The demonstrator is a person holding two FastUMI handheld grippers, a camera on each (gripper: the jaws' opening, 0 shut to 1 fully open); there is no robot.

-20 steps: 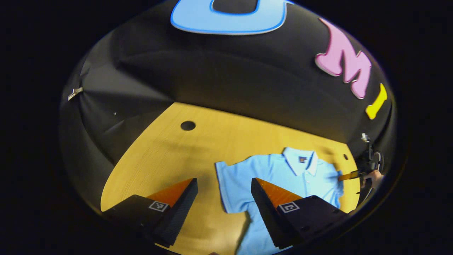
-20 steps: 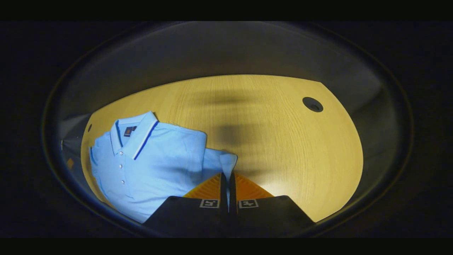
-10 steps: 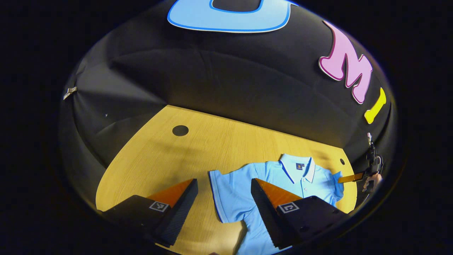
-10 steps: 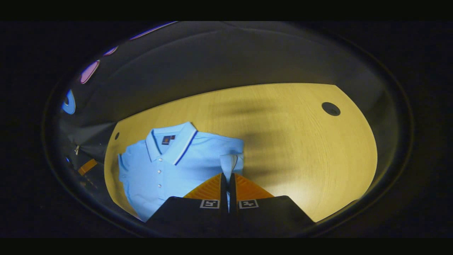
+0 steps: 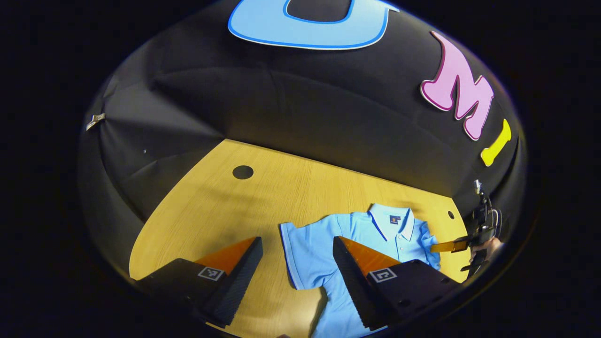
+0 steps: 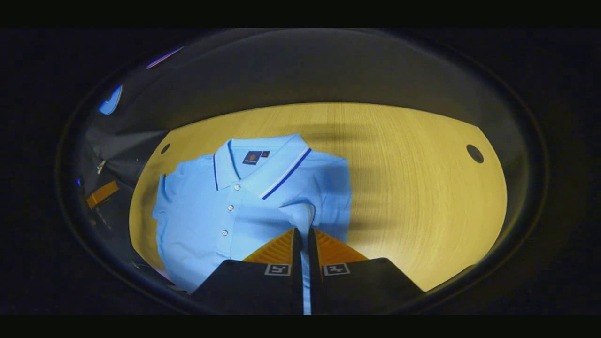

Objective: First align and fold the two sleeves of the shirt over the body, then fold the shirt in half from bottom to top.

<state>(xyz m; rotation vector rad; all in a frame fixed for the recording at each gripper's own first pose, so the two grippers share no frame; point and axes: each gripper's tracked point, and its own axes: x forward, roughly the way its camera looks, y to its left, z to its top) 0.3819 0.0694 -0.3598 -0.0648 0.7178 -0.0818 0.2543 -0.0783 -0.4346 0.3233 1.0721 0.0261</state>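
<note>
In the right gripper view the right gripper (image 6: 304, 234) has its jaws pressed together on a sleeve (image 6: 304, 217) of the light blue shirt (image 6: 220, 206), the cloth pinched between them and lifted over the shirt's body. The shirt lies face up on the wooden table (image 6: 413, 197), collar toward the far edge. In the left gripper view the left gripper (image 5: 296, 244) hovers with jaws spread wide above the other sleeve (image 5: 300, 244), holding nothing
</note>
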